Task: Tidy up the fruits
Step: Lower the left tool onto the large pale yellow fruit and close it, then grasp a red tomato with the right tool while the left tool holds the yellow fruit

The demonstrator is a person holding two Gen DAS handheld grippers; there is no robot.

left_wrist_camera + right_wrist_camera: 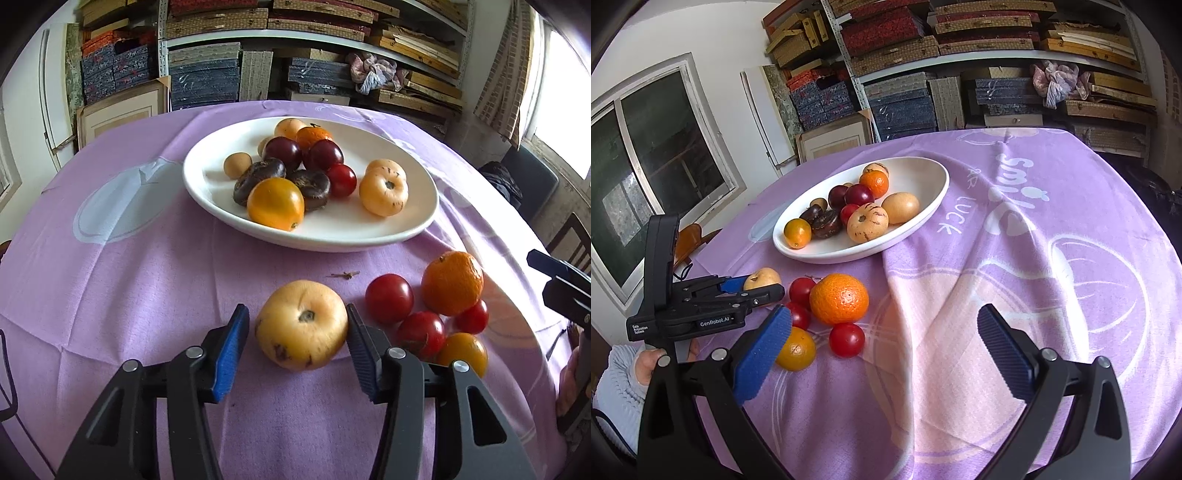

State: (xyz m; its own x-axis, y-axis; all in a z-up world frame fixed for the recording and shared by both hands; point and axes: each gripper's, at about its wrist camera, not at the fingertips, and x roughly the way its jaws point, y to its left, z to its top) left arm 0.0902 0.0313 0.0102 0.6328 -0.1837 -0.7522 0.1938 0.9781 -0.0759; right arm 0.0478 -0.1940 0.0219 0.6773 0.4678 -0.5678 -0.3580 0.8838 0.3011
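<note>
The pale yellow fruit (302, 325) is found on the worktop between the open left tongs (295, 350), unclamped, while the right tongs (886, 354) are held open and empty nearby.

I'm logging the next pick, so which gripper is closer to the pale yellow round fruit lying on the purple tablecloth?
Left. The left gripper straddles the pale yellow round fruit, one finger on each side. The right gripper hangs open over bare purple tablecloth, beyond the tomato cluster.
</note>
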